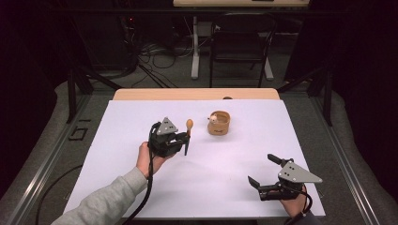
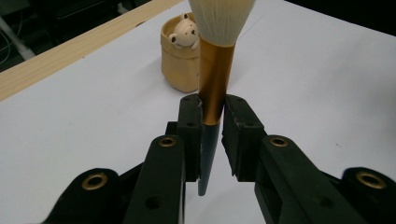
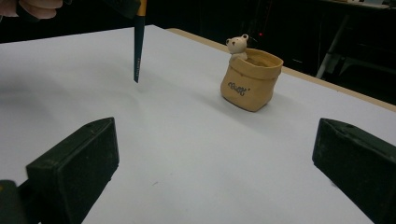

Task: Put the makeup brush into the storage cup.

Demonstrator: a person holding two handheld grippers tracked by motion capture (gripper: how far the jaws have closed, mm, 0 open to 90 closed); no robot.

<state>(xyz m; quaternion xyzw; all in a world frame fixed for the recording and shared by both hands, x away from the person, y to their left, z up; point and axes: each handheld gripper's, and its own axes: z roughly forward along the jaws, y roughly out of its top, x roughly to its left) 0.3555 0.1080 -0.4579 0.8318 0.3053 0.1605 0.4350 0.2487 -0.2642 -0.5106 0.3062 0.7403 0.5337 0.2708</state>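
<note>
Left tool (image 1: 186, 140) is clamping a makeup brush (image 1: 188, 135) upright, bristles up, dark handle tip pointing down and hanging just above the white sheet (image 1: 197, 187) covering the bench. In the left gripper view the jaws are pinching the brush (image 2: 215, 84) where the gold ferrule is meeting the dark handle; white bristles are running off the top edge. The person's left hand (image 1: 149, 159) is wrapping the tool body, grey sleeve (image 1: 105, 199) coming in from bottom left.

Just right of the brush and slightly farther back, a tan sack-shaped pot (image 1: 218, 123) with a small bear figure on its rim is sitting upright on the sheet, apart from the brush. It is showing behind the ferrule in the left gripper view (image 2: 180, 58), and in the right gripper view (image 3: 251, 78) with dark lettering on its front.

Right tool (image 1: 263, 171) is resting near the sheet's near-right corner, well apart from the pot, jaws spread wide with nothing between them. The right hand (image 1: 294, 205) is holding it from below.
</note>
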